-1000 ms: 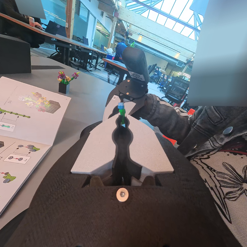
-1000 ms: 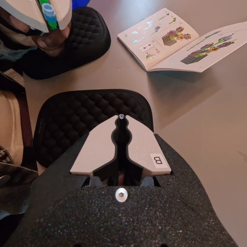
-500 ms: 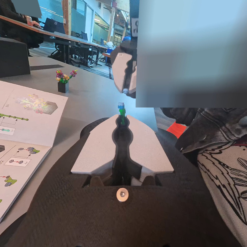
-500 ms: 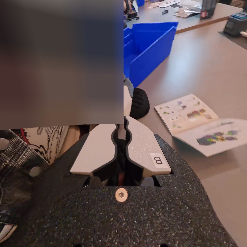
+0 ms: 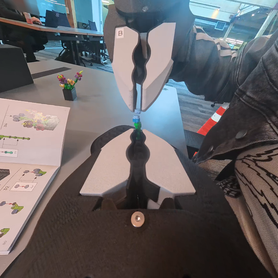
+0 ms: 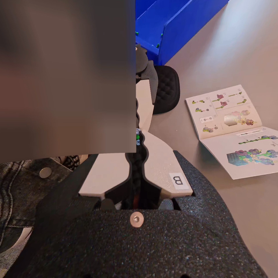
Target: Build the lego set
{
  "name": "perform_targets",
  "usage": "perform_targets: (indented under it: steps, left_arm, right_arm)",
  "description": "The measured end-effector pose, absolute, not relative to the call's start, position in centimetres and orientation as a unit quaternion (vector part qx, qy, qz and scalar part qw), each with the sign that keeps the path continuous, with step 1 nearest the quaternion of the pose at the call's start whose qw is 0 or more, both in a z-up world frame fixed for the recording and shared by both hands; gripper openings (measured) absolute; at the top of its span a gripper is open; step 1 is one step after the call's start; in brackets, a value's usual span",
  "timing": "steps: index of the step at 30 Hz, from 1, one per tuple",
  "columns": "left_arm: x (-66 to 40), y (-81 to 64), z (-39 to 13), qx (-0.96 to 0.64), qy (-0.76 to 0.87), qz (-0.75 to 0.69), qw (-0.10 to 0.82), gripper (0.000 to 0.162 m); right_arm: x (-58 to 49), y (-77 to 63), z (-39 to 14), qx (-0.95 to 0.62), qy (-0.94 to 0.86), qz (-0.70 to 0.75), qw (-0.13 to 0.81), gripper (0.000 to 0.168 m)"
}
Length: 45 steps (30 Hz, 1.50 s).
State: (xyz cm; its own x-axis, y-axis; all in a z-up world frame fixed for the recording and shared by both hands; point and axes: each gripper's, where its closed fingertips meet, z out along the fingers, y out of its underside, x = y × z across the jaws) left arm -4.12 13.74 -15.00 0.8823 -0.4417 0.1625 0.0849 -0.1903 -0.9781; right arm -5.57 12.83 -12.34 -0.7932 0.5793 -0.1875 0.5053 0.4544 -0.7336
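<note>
My left gripper [image 5: 137,130] is shut on a green lego stem [image 5: 137,129] topped by a blue round piece [image 5: 136,119], held upright above the grey table [image 5: 96,103]. My right gripper [image 5: 137,111] points down at it from above, shut on a small pale blue round piece [image 5: 137,111] just over the stem's top, a thin gap between them. In the right wrist view my right gripper's [image 6: 139,142] tips meet the stem [image 6: 137,136]; its pale piece [image 6: 138,142] shows beside a mosaic patch that hides the left finger's tip.
An open instruction booklet [image 5: 30,147] lies on the table at the left; it also shows in the right wrist view [image 6: 234,130]. A finished small flower pot model [image 5: 69,88] stands behind it. A blue bin [image 6: 173,30] holds loose green pieces. A person's denim sleeve [image 5: 218,63] is at the right. My left and right fingertips are right by each other.
My right gripper has swung up and over, then come down tip to tip above the stem in my left gripper. The left gripper has stayed almost still.
</note>
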Motion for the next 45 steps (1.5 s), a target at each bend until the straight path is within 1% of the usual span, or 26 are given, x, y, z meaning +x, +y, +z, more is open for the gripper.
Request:
perform_targets:
  steps: [20,23,29,35,40,45]
  left_arm:
    - [-4.07,13.70,-14.99,-0.741,0.123,-0.210,0.626,0.006]
    - [-4.04,13.67,-14.96,-0.740,0.123,-0.212,0.626,0.006]
    - [-4.49,13.51,-14.37,-0.726,0.108,-0.230,0.639,0.006]
    - [-4.65,13.48,-14.23,-0.723,0.102,-0.234,0.642,0.006]
    - [-4.56,13.51,-14.36,-0.726,0.105,-0.231,0.639,0.006]
    - [-4.31,13.65,-14.81,-0.737,0.112,-0.226,0.627,0.006]
  right_arm:
    - [-5.78,12.69,-12.57,-0.311,-0.851,0.416,0.082,0.005]
    - [-5.76,12.62,-12.51,-0.309,-0.843,0.432,0.087,0.005]
    - [-6.33,12.36,-11.89,-0.318,-0.791,0.514,0.098,0.006]
    - [-6.45,12.33,-11.71,-0.340,-0.741,0.573,0.082,0.005]
    - [-6.28,12.22,-11.85,-0.345,-0.733,0.580,0.085,0.005]
    - [-5.93,12.37,-12.27,-0.341,-0.759,0.546,0.093,0.005]
